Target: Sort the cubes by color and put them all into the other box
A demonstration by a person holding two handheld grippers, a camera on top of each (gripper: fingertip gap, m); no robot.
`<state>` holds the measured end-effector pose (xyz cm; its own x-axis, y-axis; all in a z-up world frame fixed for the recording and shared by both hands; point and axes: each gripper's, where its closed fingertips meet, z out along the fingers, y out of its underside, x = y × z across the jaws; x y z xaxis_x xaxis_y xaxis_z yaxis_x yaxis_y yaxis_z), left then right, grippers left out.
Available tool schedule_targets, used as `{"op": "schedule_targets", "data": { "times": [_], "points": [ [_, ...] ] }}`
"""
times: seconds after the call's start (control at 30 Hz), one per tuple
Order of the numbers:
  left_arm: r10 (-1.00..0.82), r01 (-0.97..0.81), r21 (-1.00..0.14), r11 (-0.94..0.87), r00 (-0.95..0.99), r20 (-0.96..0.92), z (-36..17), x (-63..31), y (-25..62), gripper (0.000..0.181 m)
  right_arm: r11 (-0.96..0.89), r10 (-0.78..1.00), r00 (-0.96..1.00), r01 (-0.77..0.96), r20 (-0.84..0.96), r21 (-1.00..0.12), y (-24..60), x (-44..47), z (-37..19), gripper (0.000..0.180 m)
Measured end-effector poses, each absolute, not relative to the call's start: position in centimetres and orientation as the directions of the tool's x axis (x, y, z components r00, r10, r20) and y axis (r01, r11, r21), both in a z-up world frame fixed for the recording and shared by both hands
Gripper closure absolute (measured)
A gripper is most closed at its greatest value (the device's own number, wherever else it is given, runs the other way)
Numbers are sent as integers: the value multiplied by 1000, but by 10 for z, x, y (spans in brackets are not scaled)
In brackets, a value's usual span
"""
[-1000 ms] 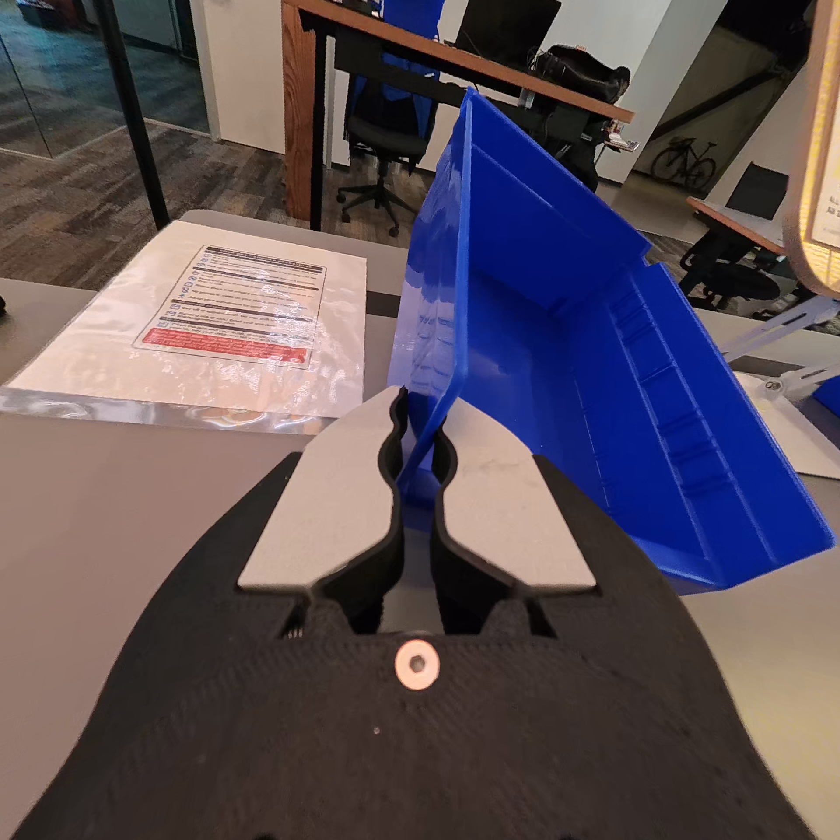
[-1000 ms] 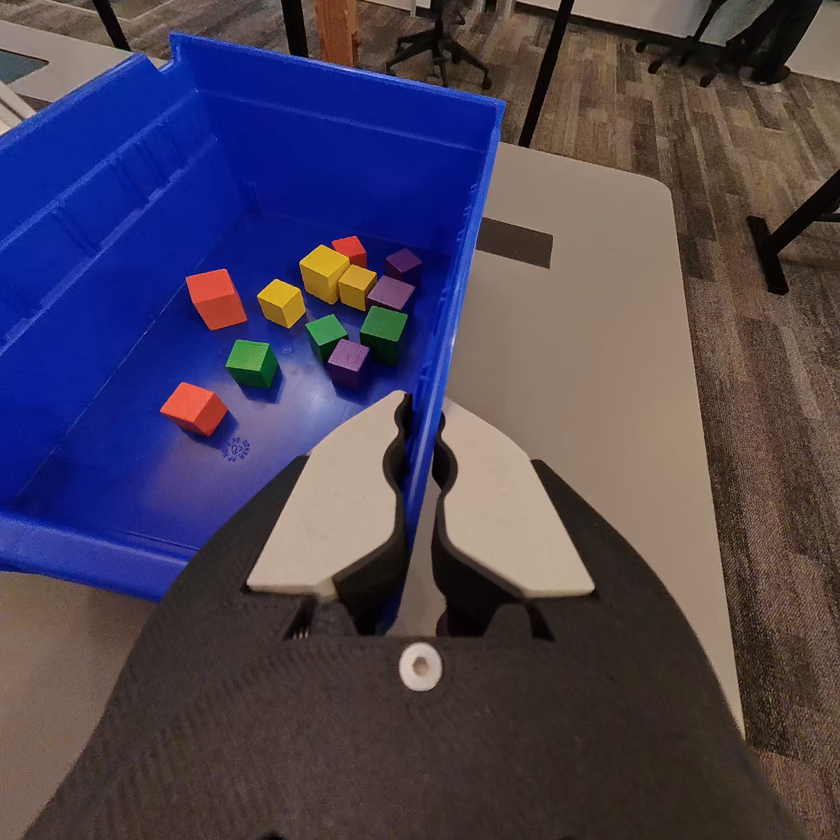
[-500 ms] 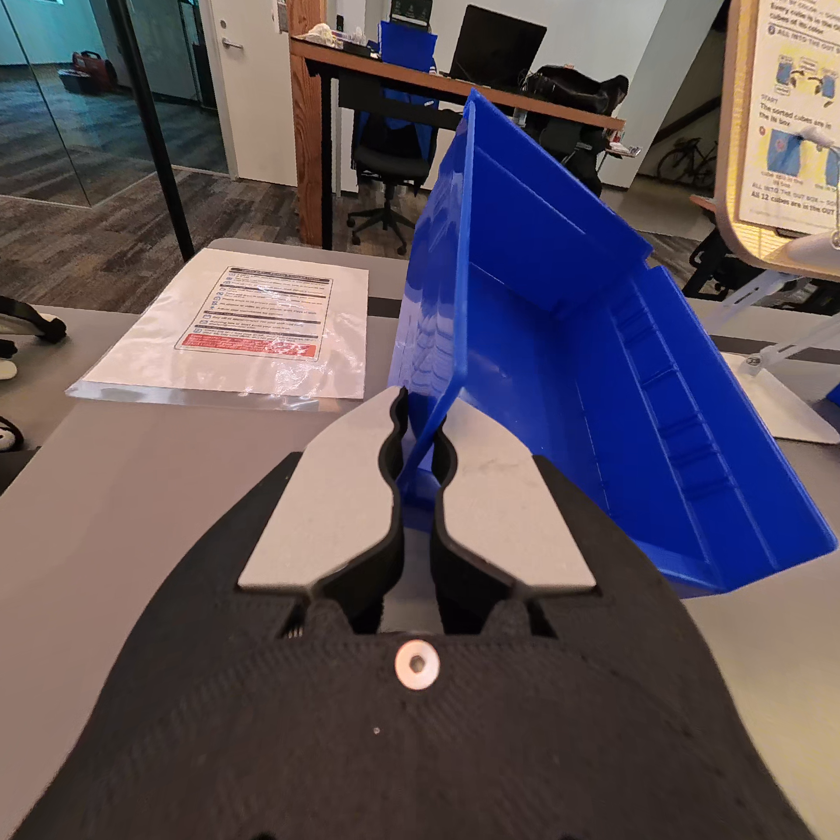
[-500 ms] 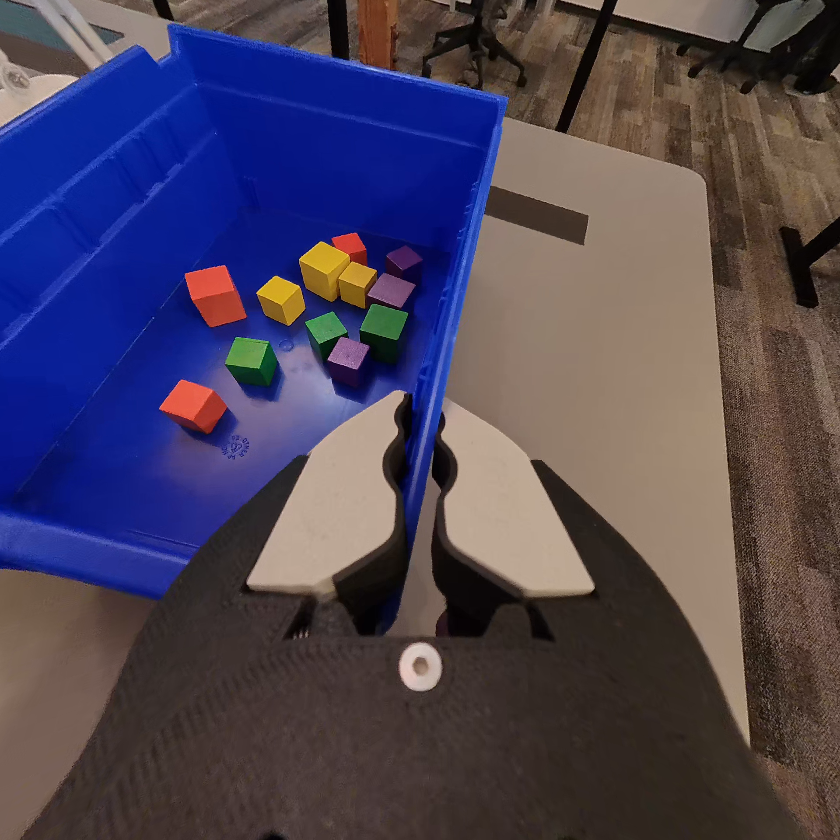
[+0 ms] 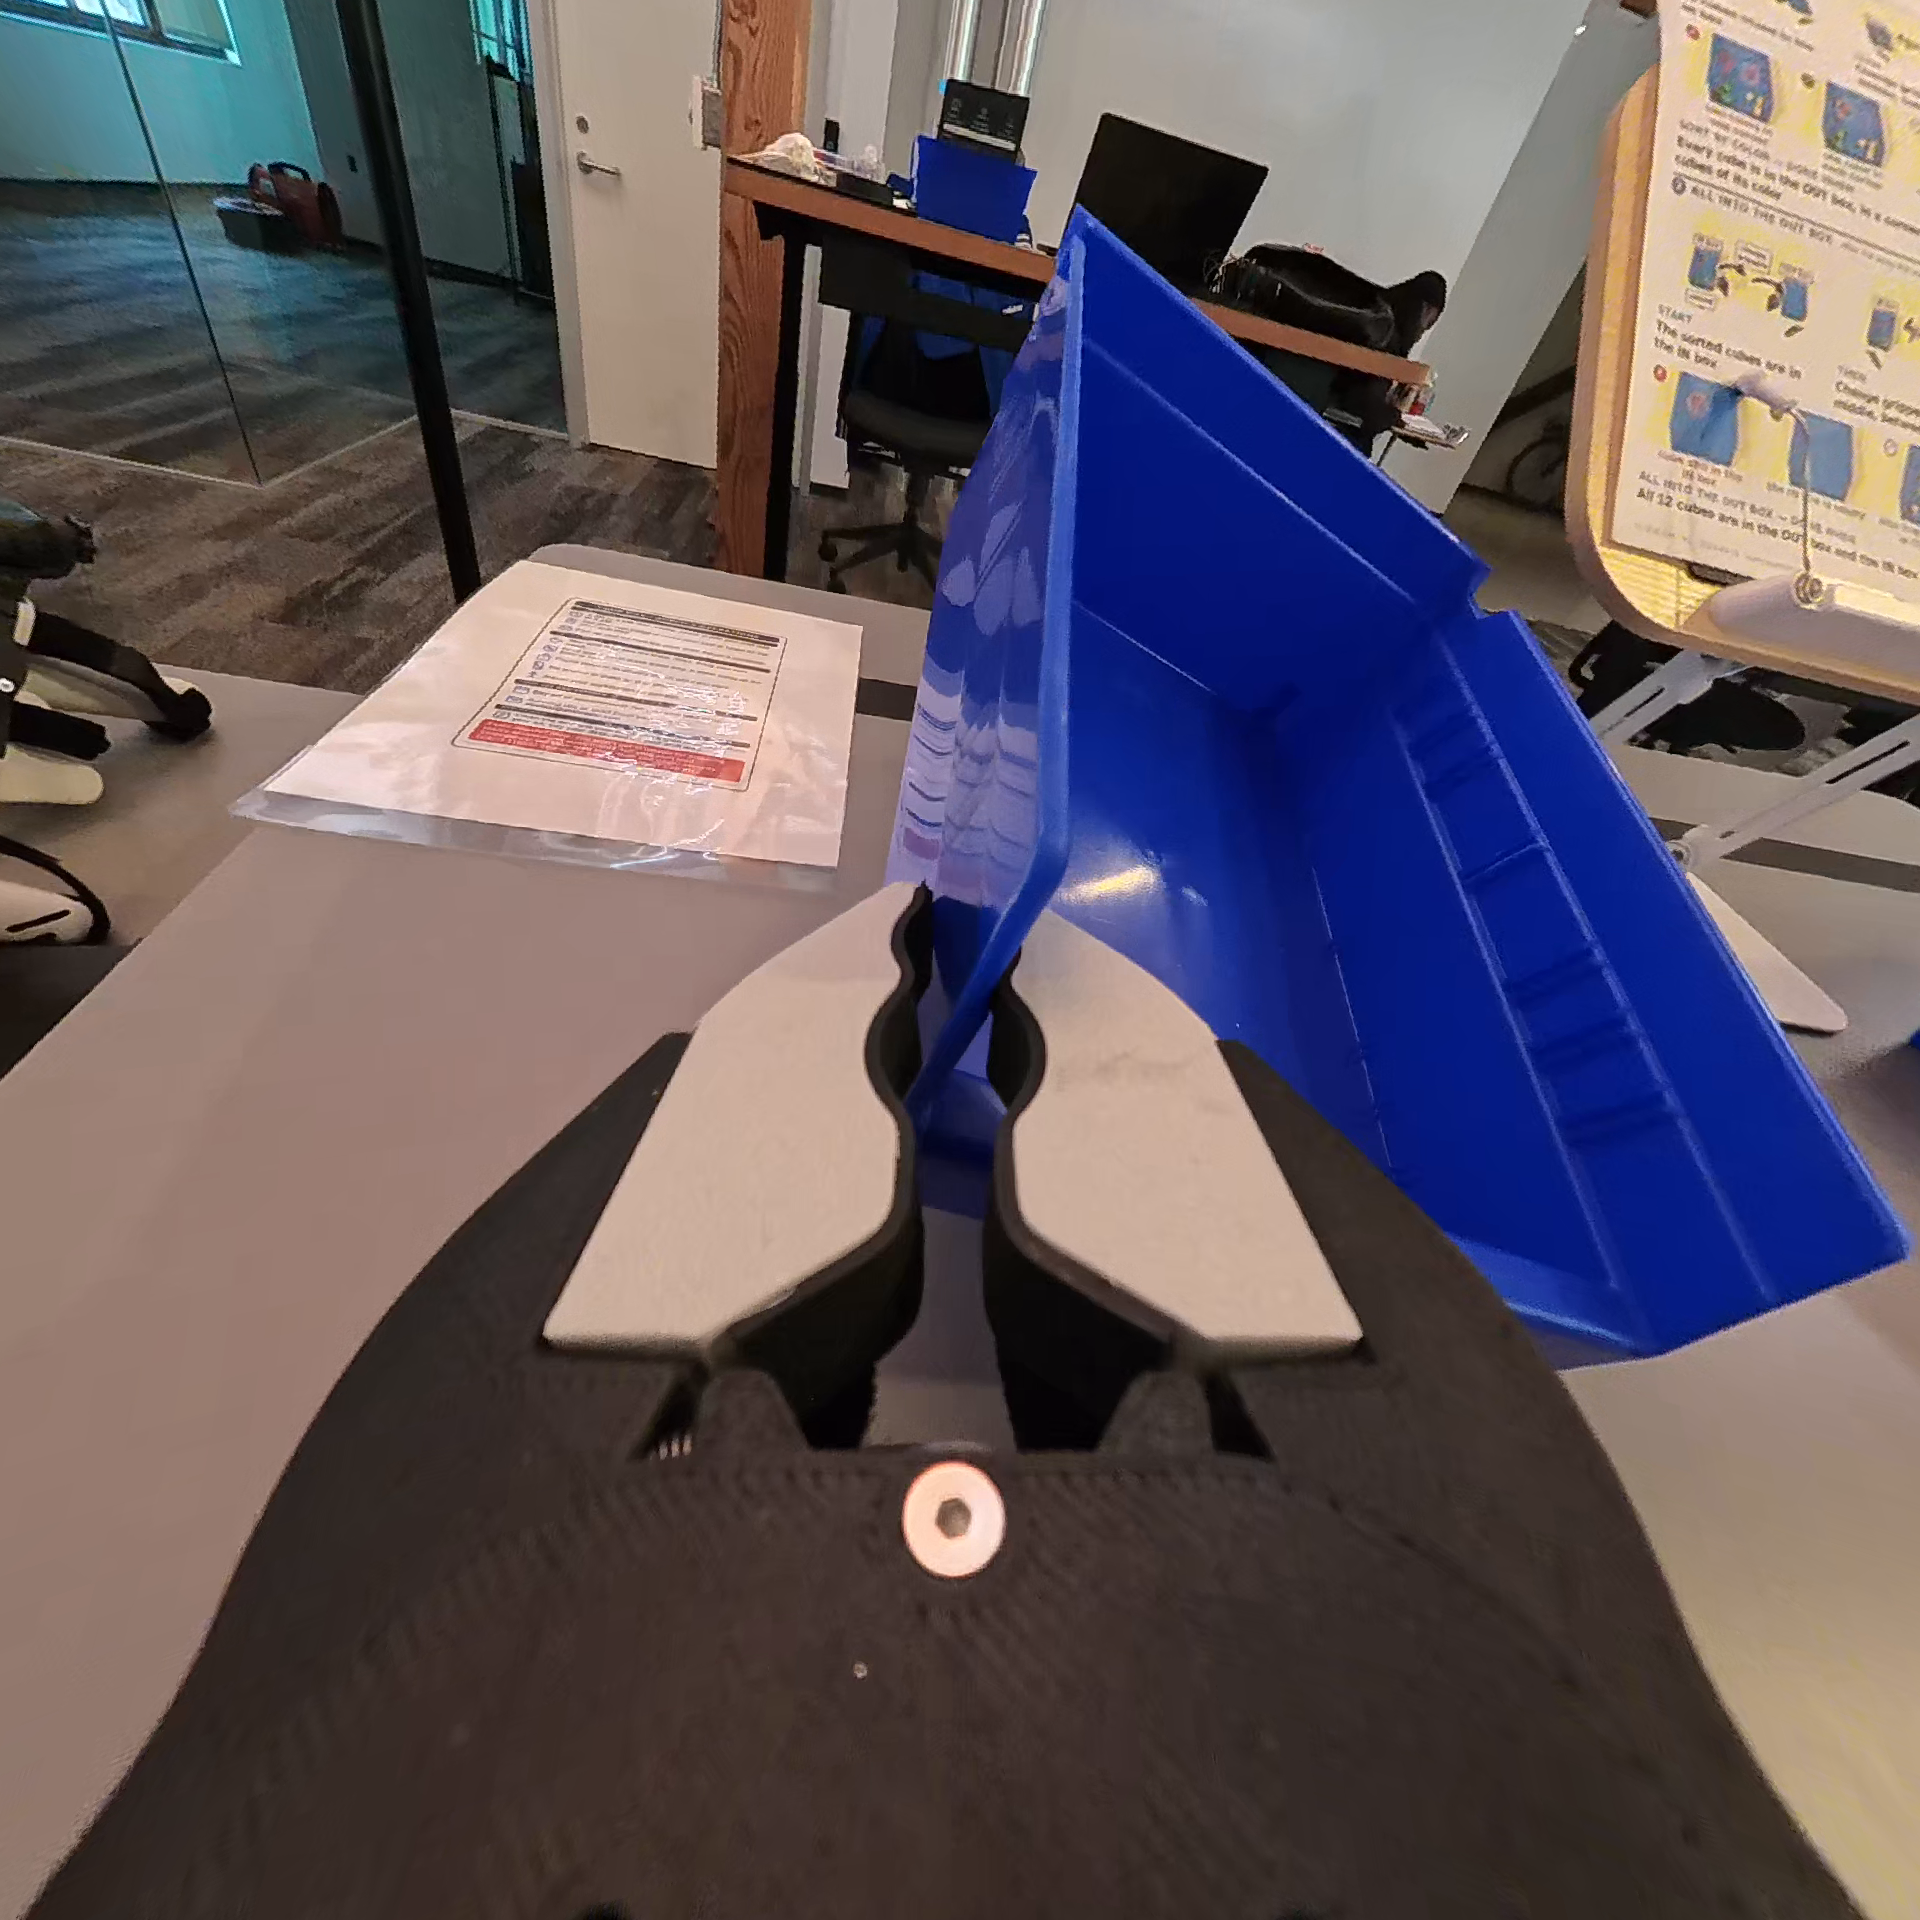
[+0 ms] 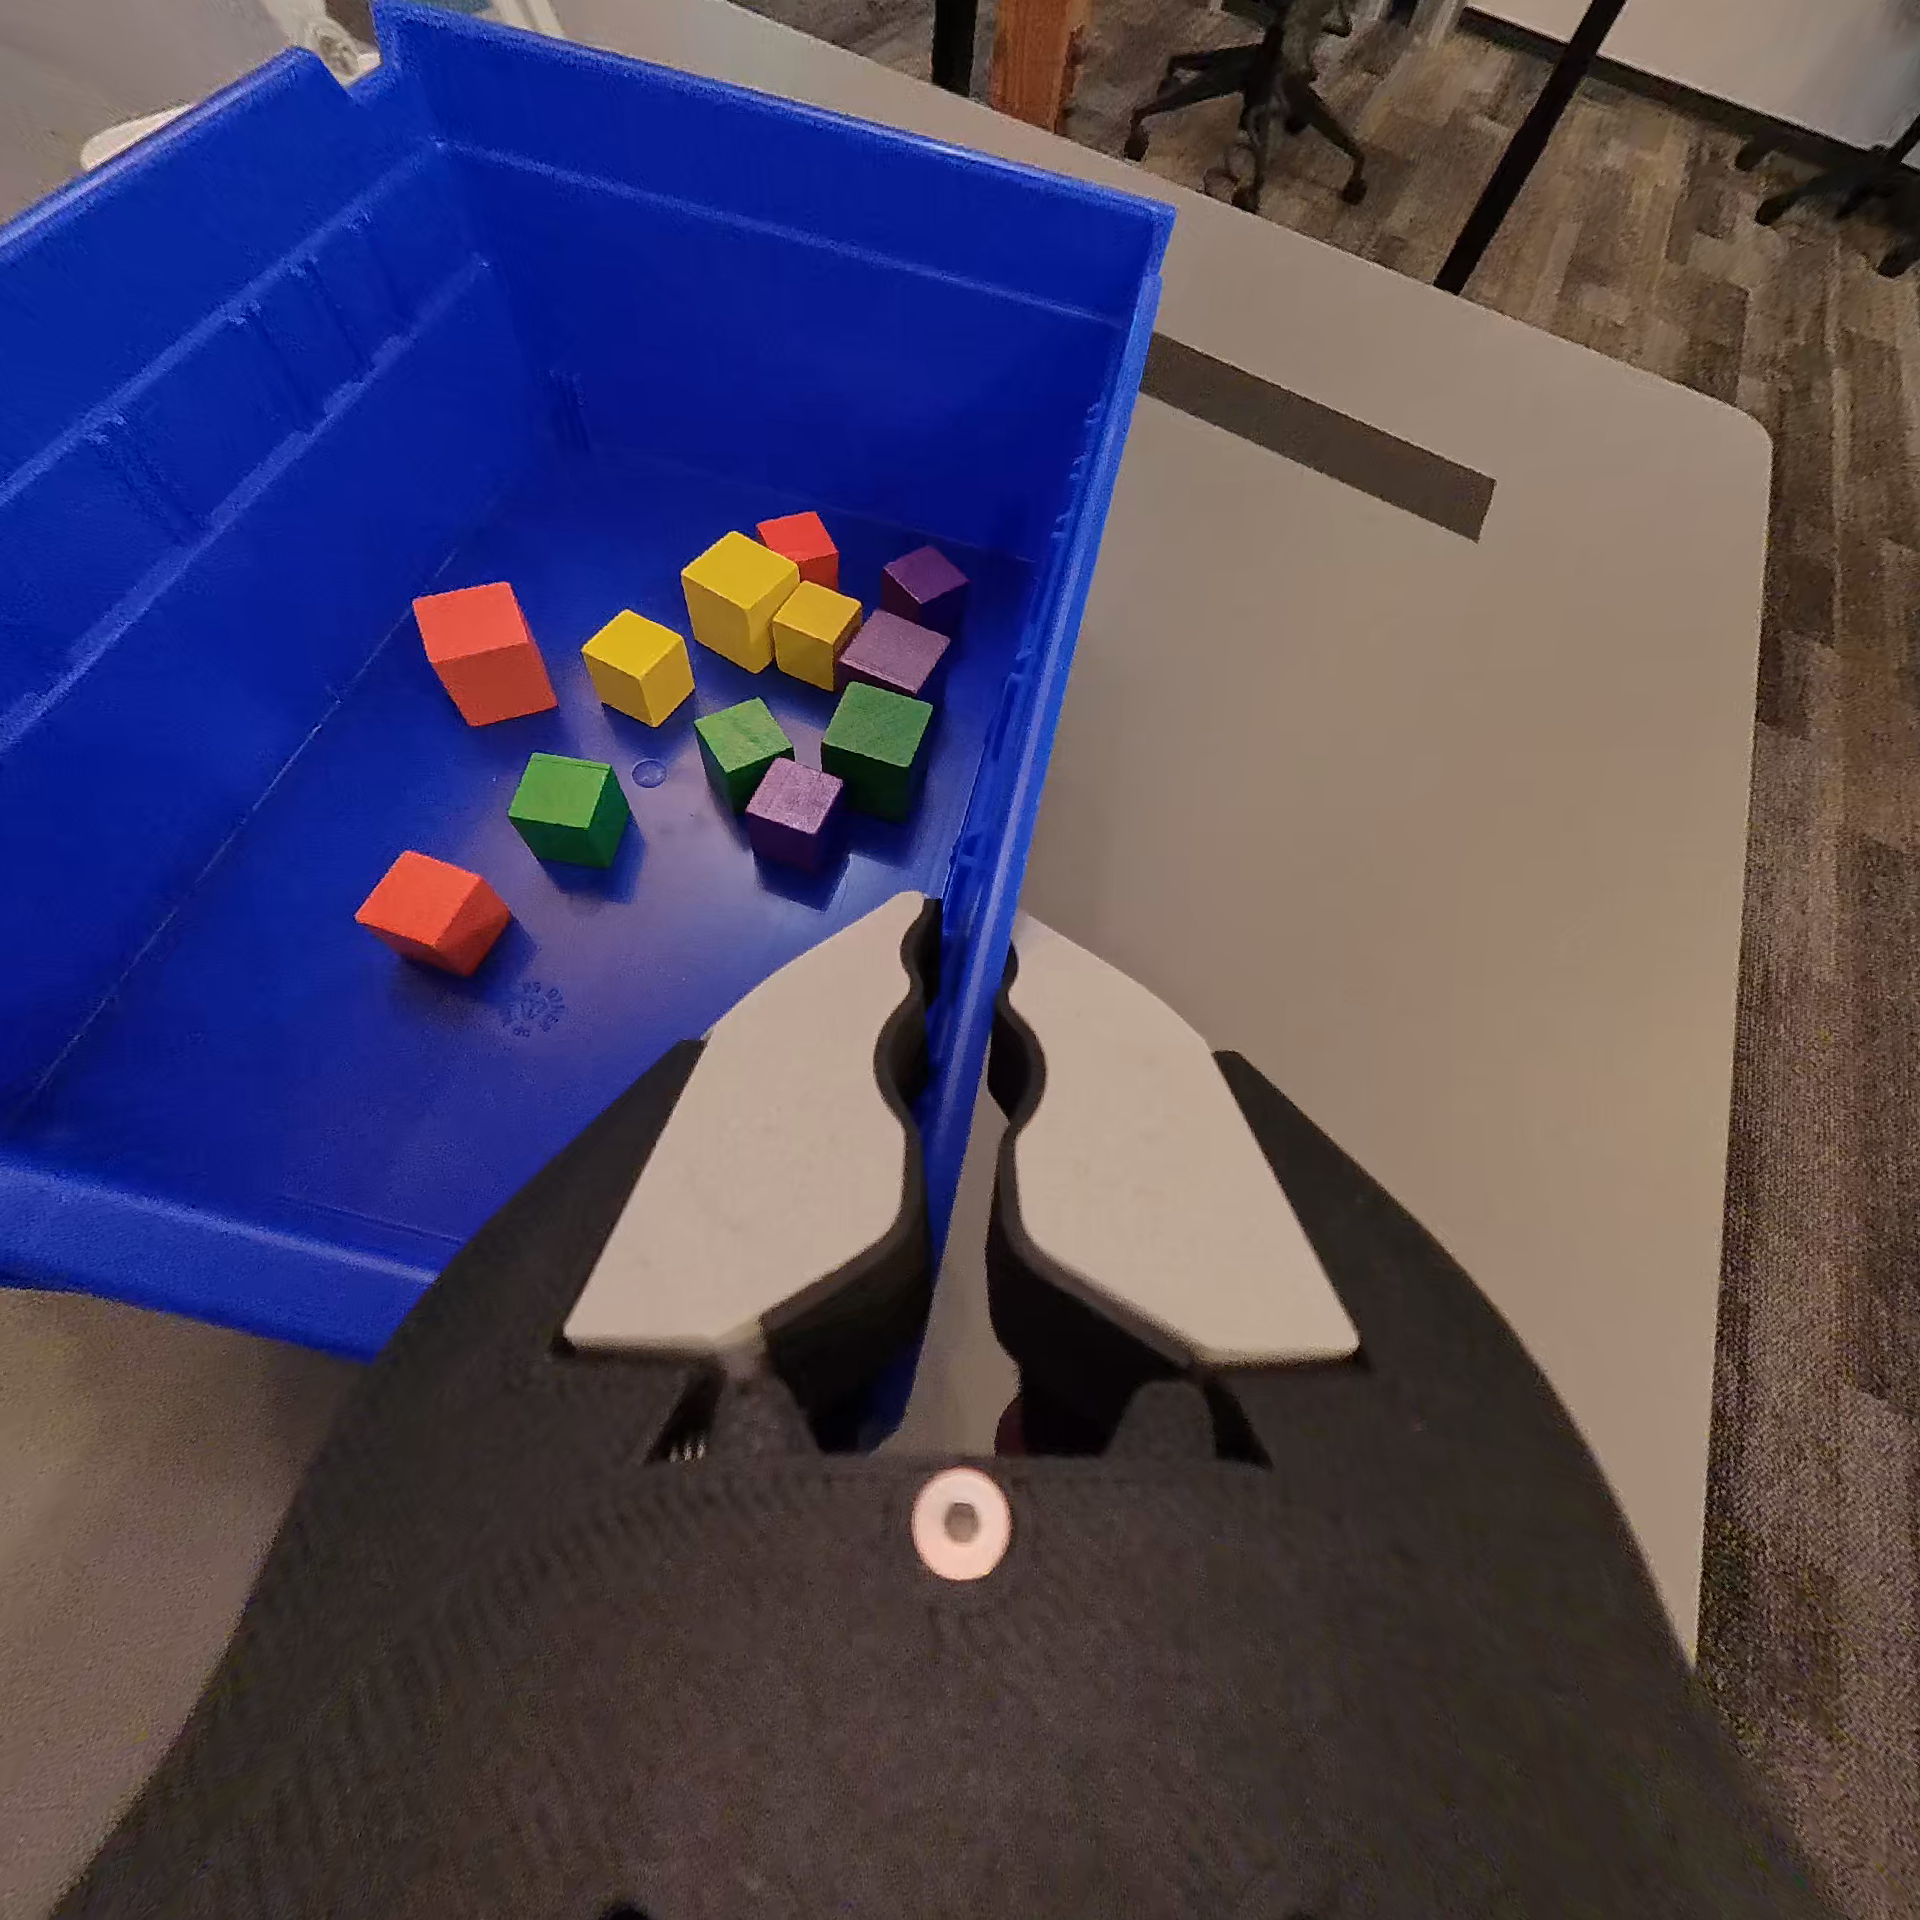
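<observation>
My left gripper (image 5: 961, 925) is shut on the left wall of an empty blue box (image 5: 1351, 831), which is tilted up on the grey table. My right gripper (image 6: 966, 930) is shut on the right wall of a second blue box (image 6: 260, 416). On that box's floor lie mixed cubes: orange (image 6: 483, 651), yellow (image 6: 738, 597), green (image 6: 569, 808) and purple (image 6: 795, 812), most of them bunched near the held wall. One orange cube (image 6: 433, 912) lies apart, nearer the front.
A laminated sheet (image 5: 613, 717) lies on the table left of the empty box. An instruction board (image 5: 1766, 312) on a white stand rises at the right. The table's right edge (image 6: 1745, 831) is close, with a dark tape strip (image 6: 1320, 436). Black and white gear (image 5: 62, 707) sits far left. About 80 cm separates my left fingertips from my right.
Both grippers keep their grip on the box walls while the views shift. The left view pulls up and back, bringing the instruction board into sight. The cubes stay put.
</observation>
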<state>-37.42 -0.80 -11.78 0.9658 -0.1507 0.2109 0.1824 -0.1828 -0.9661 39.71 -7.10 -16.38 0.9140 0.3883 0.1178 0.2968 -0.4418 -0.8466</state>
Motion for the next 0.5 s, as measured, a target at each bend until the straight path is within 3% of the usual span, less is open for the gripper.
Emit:
{"op": "schedule_targets", "data": {
  "times": [0.5],
  "points": [
    [-124, 205, -970, -133, 967, 221, -116, -374, -36, 173, -400, 533, 840, 359, 105, -843, -104, 362, -164, 173]
  ]
}}
